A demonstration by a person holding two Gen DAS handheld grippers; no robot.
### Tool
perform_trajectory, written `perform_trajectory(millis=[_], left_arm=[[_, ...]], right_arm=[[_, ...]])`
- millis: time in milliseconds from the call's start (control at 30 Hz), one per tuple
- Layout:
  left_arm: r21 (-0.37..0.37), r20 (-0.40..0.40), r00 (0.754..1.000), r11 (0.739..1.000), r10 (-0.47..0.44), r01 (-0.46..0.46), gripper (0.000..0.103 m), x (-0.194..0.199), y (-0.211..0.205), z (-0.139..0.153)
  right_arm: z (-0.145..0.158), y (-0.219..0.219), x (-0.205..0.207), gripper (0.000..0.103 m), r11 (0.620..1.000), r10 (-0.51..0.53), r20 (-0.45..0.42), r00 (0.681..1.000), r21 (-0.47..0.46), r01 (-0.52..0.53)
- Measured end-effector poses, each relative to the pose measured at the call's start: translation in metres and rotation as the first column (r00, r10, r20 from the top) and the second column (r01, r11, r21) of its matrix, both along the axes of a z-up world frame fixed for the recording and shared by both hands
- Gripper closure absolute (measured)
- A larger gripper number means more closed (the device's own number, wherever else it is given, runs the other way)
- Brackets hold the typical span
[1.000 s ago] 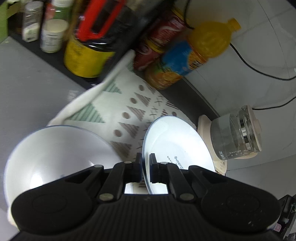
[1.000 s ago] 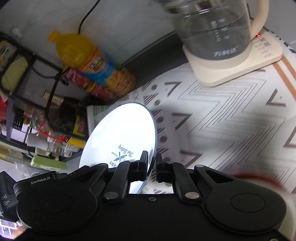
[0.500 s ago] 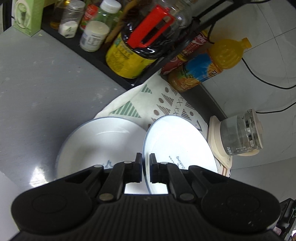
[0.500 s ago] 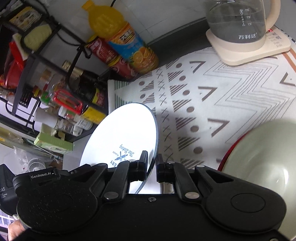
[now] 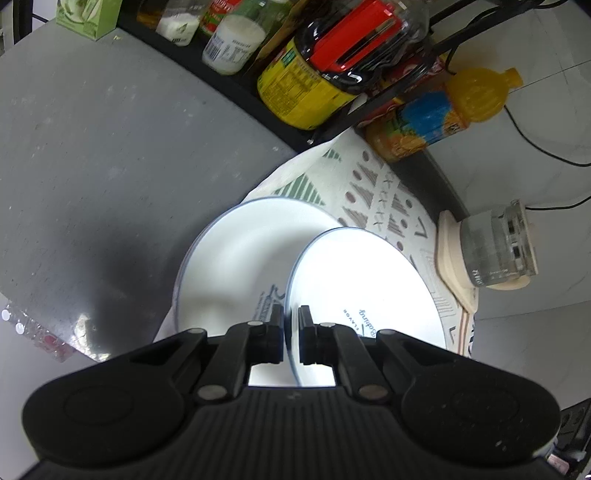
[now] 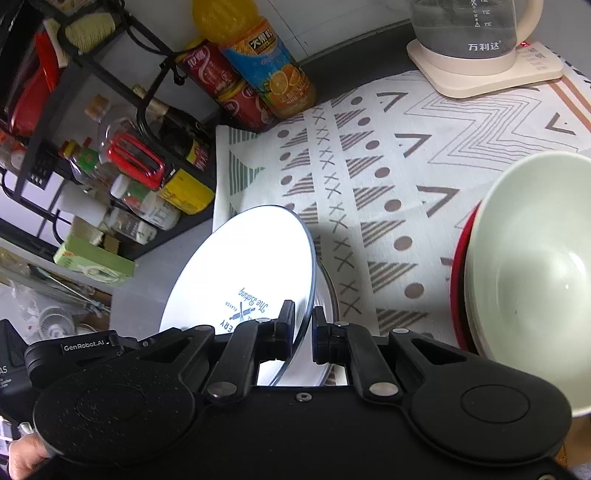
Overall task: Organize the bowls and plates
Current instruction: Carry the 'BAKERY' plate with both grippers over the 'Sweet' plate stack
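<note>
White plate [image 5: 369,295] pinched at opposite rim edges by left claw [image 5: 291,334] and right claw [image 6: 303,332], both closed tight on it, held tilted above second plate [image 5: 240,258] on patterned cloth [image 6: 388,166], green bowl [image 6: 528,277] to the right, kettle [image 6: 469,33] beyond.
</note>
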State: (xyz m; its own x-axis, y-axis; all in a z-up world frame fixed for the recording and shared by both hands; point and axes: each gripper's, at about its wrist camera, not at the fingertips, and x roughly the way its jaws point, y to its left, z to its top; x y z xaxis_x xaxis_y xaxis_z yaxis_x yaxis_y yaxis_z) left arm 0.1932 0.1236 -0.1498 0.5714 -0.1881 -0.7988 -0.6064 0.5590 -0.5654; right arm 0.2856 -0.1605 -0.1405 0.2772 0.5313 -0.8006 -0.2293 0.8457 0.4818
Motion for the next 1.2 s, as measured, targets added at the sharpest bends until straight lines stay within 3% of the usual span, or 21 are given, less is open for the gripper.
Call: perform_trajectory(millis=[467,1200], left_arm=[[0.003,-0.075,0.997,1.0,-0.015,0.016,0.098,0.004,0.0,-0.027],[0.023,-0.154,0.988,1.0,-0.016,0.02,0.095,0.017,0.007,-0.045]], right_arm=[[-0.008,0.018,-0.012,0.093,0.992,0.034,0.011,0.999,-0.125,-0.033],[-0.026,0.036,-0.007,0.092,0.979,0.083,0.006,0.997,-0.19,-0.08]])
